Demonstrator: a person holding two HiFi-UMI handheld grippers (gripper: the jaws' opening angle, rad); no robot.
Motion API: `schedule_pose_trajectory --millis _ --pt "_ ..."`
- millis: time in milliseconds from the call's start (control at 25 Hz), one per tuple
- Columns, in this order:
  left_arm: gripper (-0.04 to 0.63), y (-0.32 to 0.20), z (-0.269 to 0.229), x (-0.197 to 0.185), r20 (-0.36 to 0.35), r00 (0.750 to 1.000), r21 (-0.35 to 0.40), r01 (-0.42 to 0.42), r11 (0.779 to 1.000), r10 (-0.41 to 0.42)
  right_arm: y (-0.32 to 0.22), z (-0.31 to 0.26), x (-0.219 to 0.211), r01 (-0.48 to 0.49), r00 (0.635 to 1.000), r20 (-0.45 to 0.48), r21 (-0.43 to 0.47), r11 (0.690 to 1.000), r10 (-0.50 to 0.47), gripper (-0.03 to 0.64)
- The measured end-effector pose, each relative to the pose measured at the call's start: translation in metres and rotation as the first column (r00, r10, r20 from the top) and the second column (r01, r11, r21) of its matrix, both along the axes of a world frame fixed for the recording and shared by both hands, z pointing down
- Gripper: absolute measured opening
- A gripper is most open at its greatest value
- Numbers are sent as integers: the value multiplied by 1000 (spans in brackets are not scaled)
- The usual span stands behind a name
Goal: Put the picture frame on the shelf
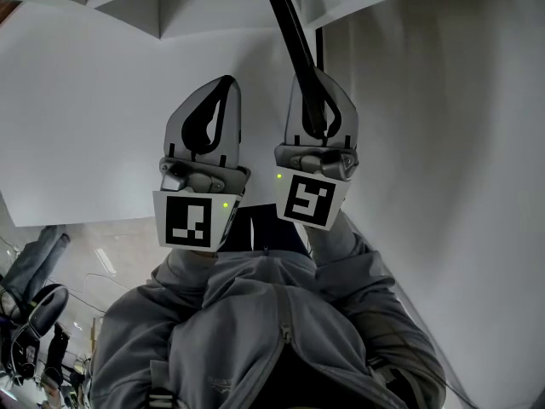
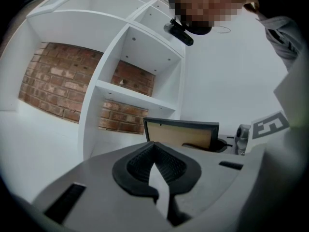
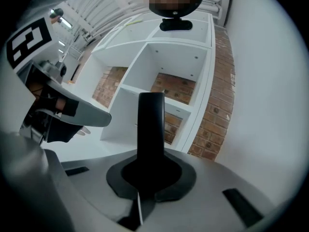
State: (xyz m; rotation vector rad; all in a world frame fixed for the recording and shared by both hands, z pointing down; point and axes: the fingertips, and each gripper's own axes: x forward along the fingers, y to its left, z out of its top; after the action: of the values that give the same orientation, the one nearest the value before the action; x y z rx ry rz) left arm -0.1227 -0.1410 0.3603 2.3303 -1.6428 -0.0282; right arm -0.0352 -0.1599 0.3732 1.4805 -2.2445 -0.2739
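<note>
Your right gripper [image 1: 317, 92] is clamped on the edge of the black picture frame [image 3: 151, 124], held up before the white shelf [image 2: 130, 93] (brick wall [image 3: 217, 115] behind it), seemingly not touching it. Your left gripper [image 2: 154, 146] has its jaws together, with nothing between them.

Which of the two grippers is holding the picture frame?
The right gripper: its jaws clamp the edge of the black picture frame, whereas the left gripper is shut on nothing.
</note>
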Motion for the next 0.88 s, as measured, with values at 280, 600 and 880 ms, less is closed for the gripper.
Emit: schedule_pose_trajectory --millis 280,600,880 --pt "6 -1 3 1 -3 1000 -13 -1 1000 1 -18 2 -1 -9 993 -117 11 1000 10 32" --pt "6 -3 5 1 2 1000 -16 12 1000 -12 -27 10 -9 10 984 -177 2 1000 -9 32" --pt "6 -4 -1 4 -16 999 -13 -43 999 43 -32 13 -16 4 982 -189 1 1000 -3 32"
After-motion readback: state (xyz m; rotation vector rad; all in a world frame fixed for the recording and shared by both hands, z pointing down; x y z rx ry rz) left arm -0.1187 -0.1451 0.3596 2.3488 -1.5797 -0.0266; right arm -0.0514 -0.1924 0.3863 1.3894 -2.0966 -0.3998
